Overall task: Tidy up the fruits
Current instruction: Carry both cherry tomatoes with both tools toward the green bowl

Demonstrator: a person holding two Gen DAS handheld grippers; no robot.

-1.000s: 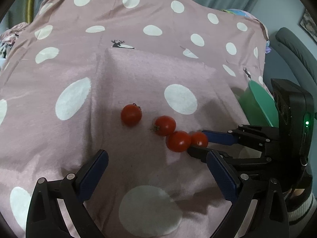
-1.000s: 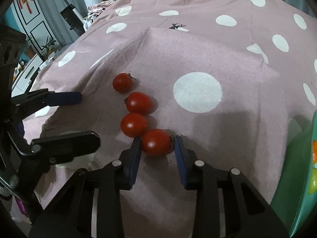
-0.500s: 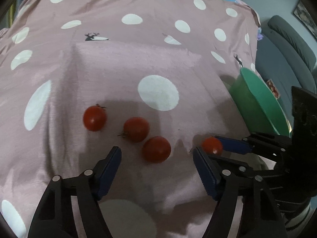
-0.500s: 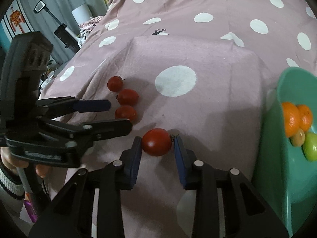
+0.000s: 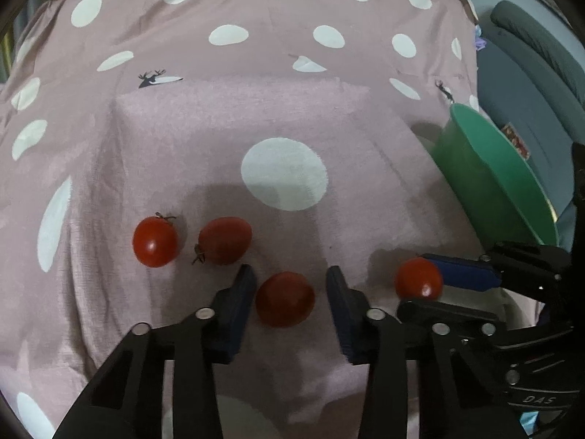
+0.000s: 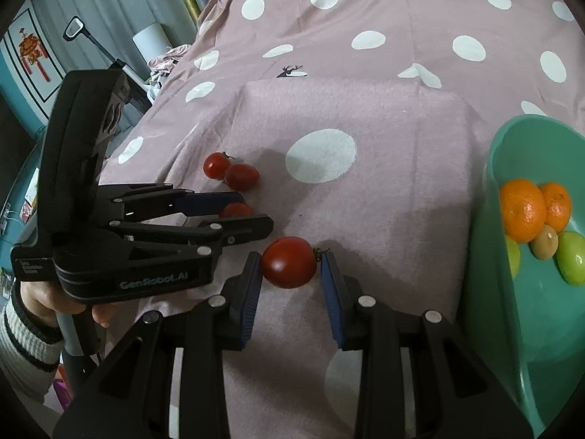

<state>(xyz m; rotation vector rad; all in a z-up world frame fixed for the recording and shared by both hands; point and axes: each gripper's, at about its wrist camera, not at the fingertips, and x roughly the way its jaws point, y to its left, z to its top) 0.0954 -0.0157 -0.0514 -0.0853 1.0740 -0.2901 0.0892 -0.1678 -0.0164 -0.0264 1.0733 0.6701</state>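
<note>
Gripping: right gripper (image 6: 291,262) fingers clamp a tomato (image 6: 289,262), lower centre.
Left gripper (image 5: 289,285): fingers open around another tomato (image 5: 285,299).
Bowl (image 6: 519,333): right edge, fruit inside.

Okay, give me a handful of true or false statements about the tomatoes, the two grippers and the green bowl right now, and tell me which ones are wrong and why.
1. The right gripper is clamped on a tomato. True.
2. The left gripper has closed on its tomato. False: its fingers straddle that tomato with gaps on both sides.
3. Two more tomatoes lie side by side on the polka-dot cloth, namely one with a stem and another. True.
4. The green bowl is empty. False: it holds oranges and green fruit.
5. All four tomatoes are already in the bowl. False: none is inside it.
</note>
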